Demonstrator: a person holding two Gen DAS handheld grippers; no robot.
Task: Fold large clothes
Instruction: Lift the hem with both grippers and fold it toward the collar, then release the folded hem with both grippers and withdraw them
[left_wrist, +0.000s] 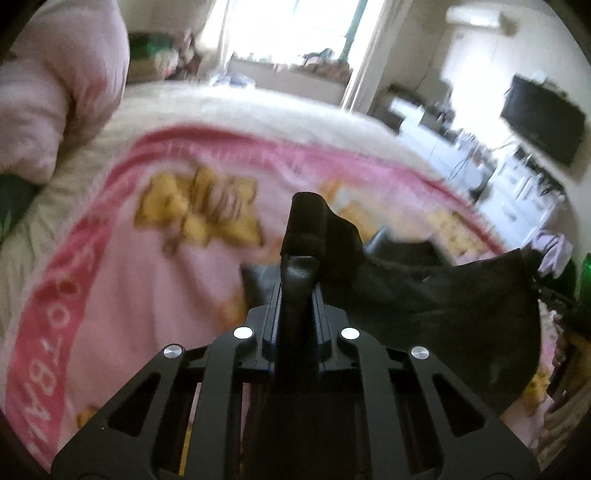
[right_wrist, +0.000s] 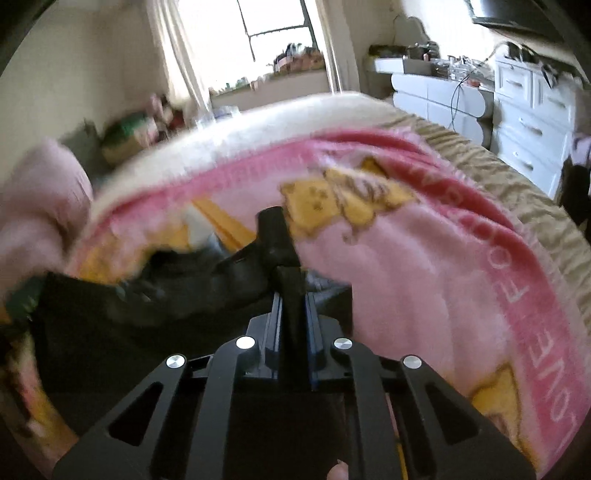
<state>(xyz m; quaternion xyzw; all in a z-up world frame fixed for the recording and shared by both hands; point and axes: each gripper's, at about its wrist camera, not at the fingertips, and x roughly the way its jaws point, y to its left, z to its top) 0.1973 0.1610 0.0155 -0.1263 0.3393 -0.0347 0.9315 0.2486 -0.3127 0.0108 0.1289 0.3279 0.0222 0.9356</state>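
We see a bed covered by a pink blanket with a darker pink border and yellow motifs; both views are blurred. On the blanket lies the black garment, which the left wrist view shows lifted into a taut sheet running to the right, and the right wrist view shows spreading to the left. Only the left wrist view shows a pink pillow at upper left in full and a dark wall screen at right. Only the right wrist view gives a clear look at the white drawer units and the striped bed edge. A bright window appears in both. The left tool has its fingers pressed together on a bunched fold of the garment. The right tool is likewise closed narrow, with dark cloth pinched at its tips.
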